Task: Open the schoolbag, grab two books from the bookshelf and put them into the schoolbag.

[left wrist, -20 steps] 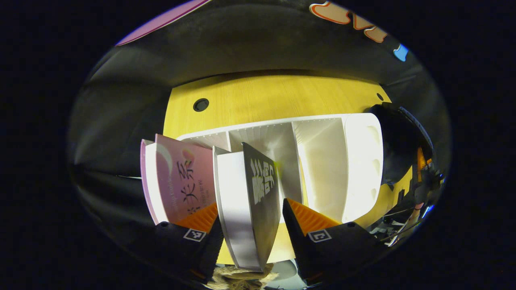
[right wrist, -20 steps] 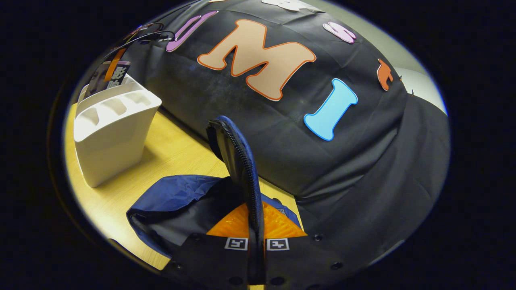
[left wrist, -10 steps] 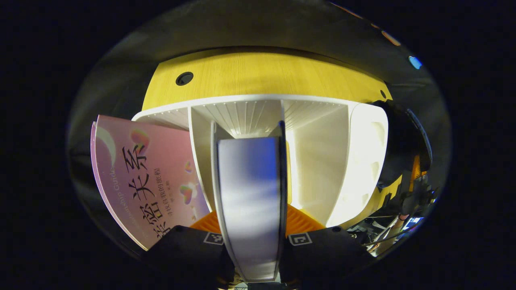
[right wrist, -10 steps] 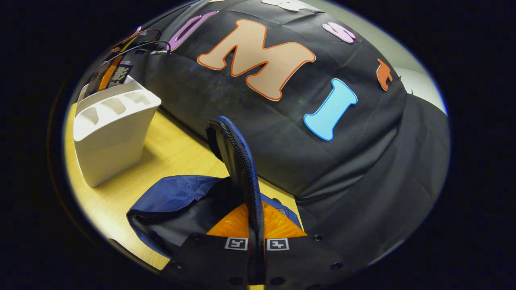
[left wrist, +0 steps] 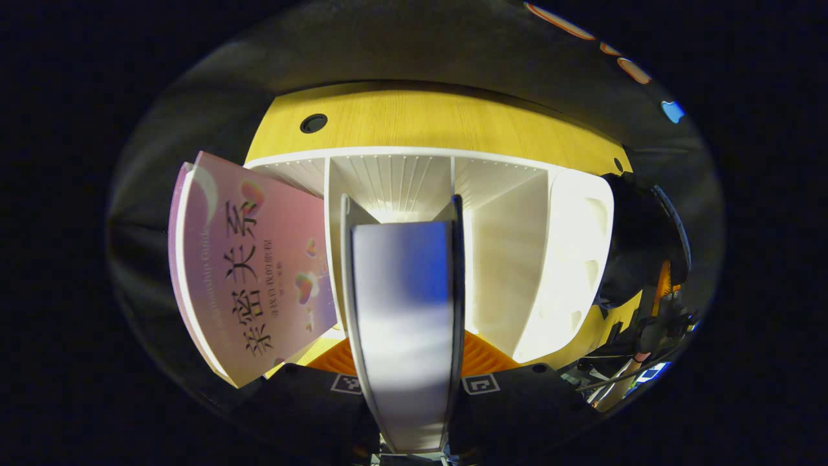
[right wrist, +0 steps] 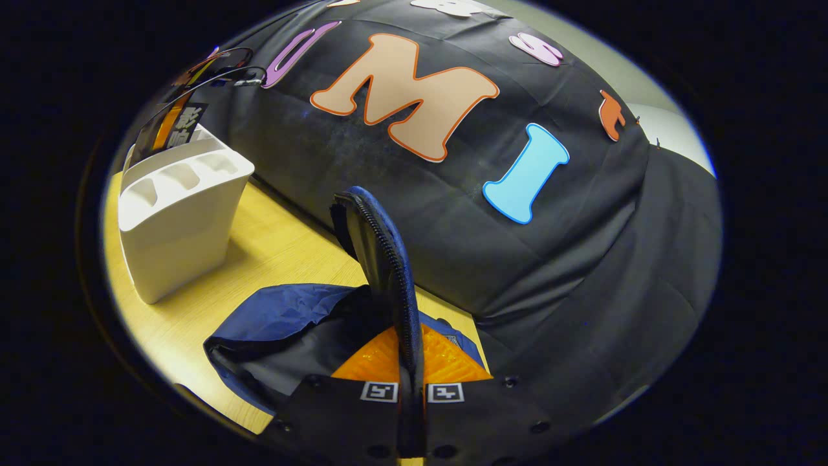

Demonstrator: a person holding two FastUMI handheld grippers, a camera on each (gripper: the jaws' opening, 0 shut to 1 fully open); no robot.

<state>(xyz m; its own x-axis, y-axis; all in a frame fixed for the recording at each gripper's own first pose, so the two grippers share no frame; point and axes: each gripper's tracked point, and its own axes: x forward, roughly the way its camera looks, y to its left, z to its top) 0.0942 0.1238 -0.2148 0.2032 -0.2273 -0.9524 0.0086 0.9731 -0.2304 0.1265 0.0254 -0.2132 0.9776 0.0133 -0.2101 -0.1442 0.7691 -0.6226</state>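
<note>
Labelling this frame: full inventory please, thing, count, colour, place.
dark-covered book: 1, pale page edge facing the camera, in the bookshelf's middle slot, between the left gripper's fingers
pink book: 1, pink, leaning in the leftmost slot
bookshelf: 1, white, on the table
schoolbag: 1, blue and black, lying open on the table
bag flap: 1, zipper-edged, held upright
table: 1, yellow wood
left gripper: 1, shut on the dark-covered book
right gripper: 1, shut on the bag flap

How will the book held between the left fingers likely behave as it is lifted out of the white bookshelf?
The book looks thick and flat-edged, so it will probably stay stiff, not flop. Gripped at one edge by the left gripper, it may swing or slip if heavy. The pink book already leans outward in the bookshelf and could tip further.
</note>
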